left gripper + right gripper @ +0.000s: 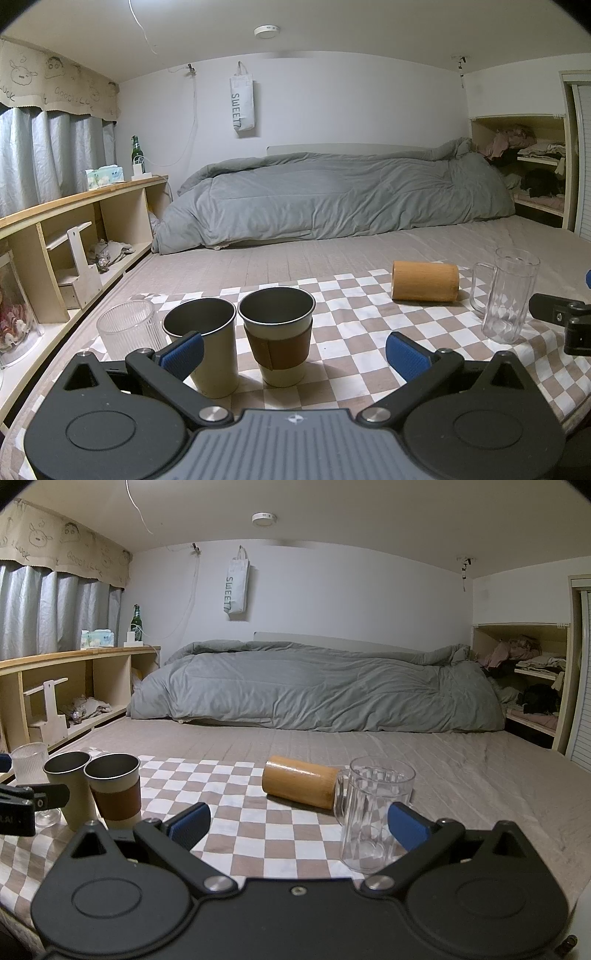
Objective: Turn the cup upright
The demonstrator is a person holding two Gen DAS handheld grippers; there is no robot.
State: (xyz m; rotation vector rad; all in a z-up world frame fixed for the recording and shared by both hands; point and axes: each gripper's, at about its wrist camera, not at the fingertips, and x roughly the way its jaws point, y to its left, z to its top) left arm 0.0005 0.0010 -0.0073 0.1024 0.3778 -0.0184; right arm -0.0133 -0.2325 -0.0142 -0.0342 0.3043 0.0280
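Note:
A wooden cup [424, 281] lies on its side on the checkered cloth [354, 325]; in the right wrist view it [300, 785] lies just left of a clear glass mug [373, 812]. My left gripper [295, 354] is open and empty, with two upright metal cups [207, 339] [279, 328] between its fingers' line of sight. My right gripper [299, 827] is open and empty, its right finger beside the glass mug, the wooden cup a little ahead. The right gripper's edge shows in the left wrist view at far right.
A ribbed clear glass [127, 328] stands left of the metal cups. The glass mug [508, 295] stands upright at the cloth's right. A grey duvet [314, 690] lies behind on the bed. Wooden shelves [74, 236] run along the left.

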